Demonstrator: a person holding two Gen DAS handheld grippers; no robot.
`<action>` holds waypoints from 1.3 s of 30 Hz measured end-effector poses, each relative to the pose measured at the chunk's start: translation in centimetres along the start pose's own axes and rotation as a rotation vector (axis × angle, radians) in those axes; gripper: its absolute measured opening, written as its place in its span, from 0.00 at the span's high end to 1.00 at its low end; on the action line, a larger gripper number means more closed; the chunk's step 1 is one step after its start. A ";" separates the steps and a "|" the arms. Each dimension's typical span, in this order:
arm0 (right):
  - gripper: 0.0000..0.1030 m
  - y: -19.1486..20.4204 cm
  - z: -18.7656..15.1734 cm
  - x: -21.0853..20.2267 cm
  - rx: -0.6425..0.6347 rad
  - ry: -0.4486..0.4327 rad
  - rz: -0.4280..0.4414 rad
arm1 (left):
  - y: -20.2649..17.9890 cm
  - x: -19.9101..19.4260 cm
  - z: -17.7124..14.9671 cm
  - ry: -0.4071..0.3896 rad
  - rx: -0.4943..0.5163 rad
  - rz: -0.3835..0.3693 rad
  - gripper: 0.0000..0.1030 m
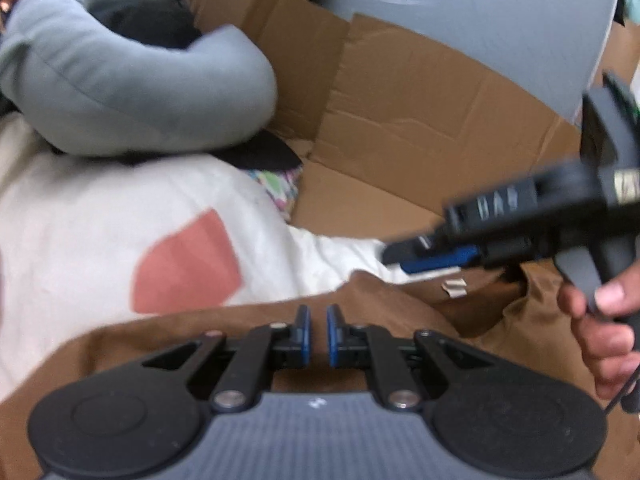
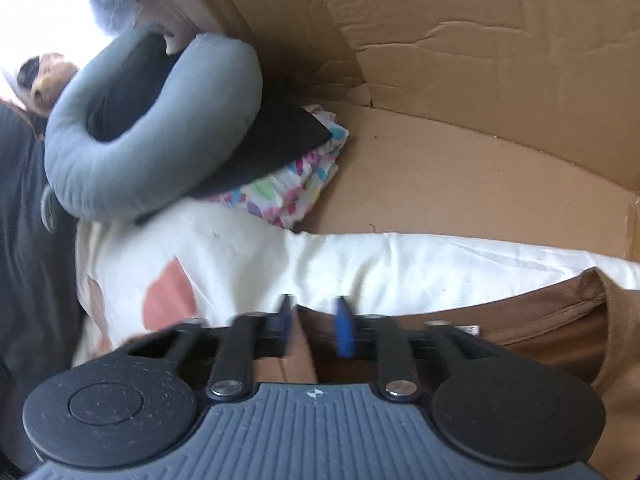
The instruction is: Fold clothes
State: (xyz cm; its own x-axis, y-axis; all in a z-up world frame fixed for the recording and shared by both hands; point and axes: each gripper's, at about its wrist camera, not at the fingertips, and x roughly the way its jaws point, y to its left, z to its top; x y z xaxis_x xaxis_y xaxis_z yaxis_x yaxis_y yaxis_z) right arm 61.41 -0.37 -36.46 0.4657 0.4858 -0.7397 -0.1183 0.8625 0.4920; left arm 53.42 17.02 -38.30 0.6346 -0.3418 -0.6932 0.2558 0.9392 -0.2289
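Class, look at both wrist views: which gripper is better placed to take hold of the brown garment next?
Right, probably. The right gripper has its jaws apart directly over the brown garment near its collar; the left gripper is nearly shut above the same cloth.

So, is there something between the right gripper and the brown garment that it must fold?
Nothing visible. The right gripper hangs directly over the brown garment, jaws apart, with only brown cloth under them. The white cloth and grey cushion lie beyond it.
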 end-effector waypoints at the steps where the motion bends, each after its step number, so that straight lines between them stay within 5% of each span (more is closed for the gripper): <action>1: 0.56 0.2 0.0 0.2 0.003 0.003 0.002 | 0.0 0.2 -0.1 0.005 -0.004 -0.004 0.92; 6: 0.57 1.0 -0.4 1.7 -0.012 0.073 -0.026 | 0.1 1.1 -0.8 0.023 -0.034 -0.017 0.92; 9: 0.95 1.5 -1.0 2.5 -0.058 0.110 -0.051 | 0.2 0.8 -1.0 0.023 -0.038 -0.028 0.92; 11: 1.00 1.4 -1.2 2.5 -0.077 0.107 -0.072 | 0.3 0.6 -1.0 0.016 -0.042 -0.029 0.92; 29: 1.00 -0.2 -1.6 2.2 -0.098 0.130 -0.093 | -0.8 4.3 0.3 0.078 -0.020 0.001 0.95; 34: 0.98 -0.8 0.0 -1.4 -0.115 0.082 -0.049 | -0.6 3.9 0.7 0.093 -0.026 0.027 0.98; 39: 0.90 -3.7 2.3 -7.1 -0.148 -0.008 -0.097 | -0.4 2.6 1.1 0.067 -0.046 0.029 0.97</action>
State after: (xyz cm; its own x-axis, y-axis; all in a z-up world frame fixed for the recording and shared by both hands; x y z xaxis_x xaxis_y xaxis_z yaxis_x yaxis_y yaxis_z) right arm 60.54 -7.33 -31.97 0.4879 0.3985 -0.7766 -0.1995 0.9171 0.3452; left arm 55.76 15.77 -39.28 0.5904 -0.3129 -0.7440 0.2033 0.9497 -0.2380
